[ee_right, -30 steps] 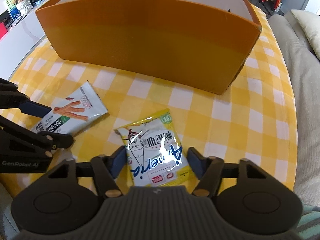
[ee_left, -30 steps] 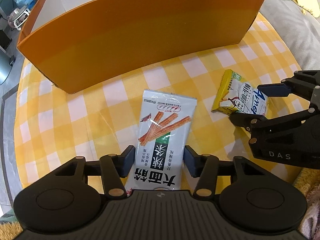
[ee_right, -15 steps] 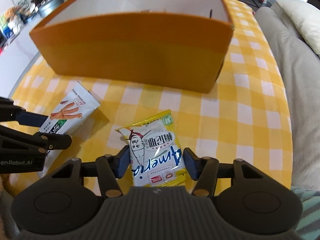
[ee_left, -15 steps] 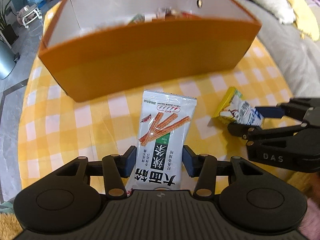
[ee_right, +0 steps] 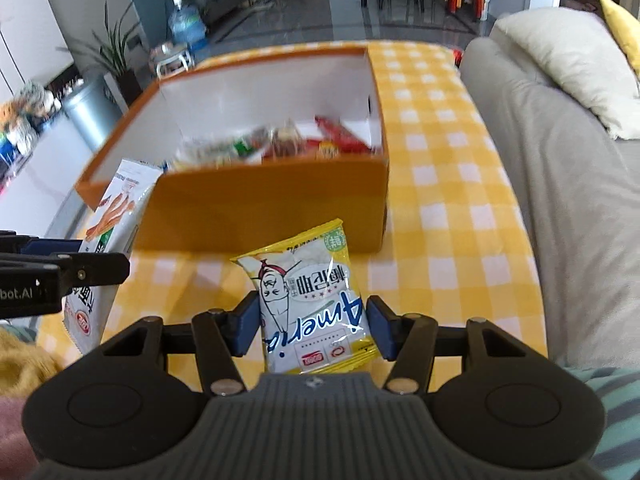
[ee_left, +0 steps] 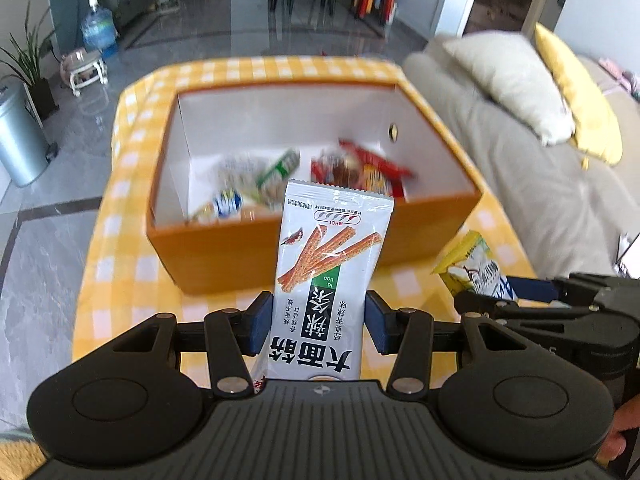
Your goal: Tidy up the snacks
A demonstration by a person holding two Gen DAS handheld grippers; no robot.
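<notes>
A: Where do the snacks stand?

B: Two packets are in the air. The white packet (ee_left: 326,276) with the printed sticks sits pinched between the pads of the left gripper (ee_left: 316,326), held above the checked tablecloth (ee_left: 120,264) in front of the orange box (ee_left: 224,256). The yellow packet (ee_right: 316,300) is clamped the same way in the right gripper (ee_right: 313,326), also short of the box's near wall.

A: Closed on them, then?

B: Both sets of jaws have just been closing, each with its packet between the pads; the packets hang clear of the cloth, so I judge both grips firm.

A: And what's done already?

B: Several snacks (ee_left: 352,168) lie inside the box, blurred, red wrappers to one side and green and white to the other. These two still need carrying over the wall and dropping in. I see no other loose packet on the cloth.

A: Do the views differ?

B: The left view looks deeper into the box, down to its floor, and shows the sofa (ee_left: 532,184) with two cushions. The right view shows the white packet edge-on at the box's left corner, and more cloth beside the box.
</notes>
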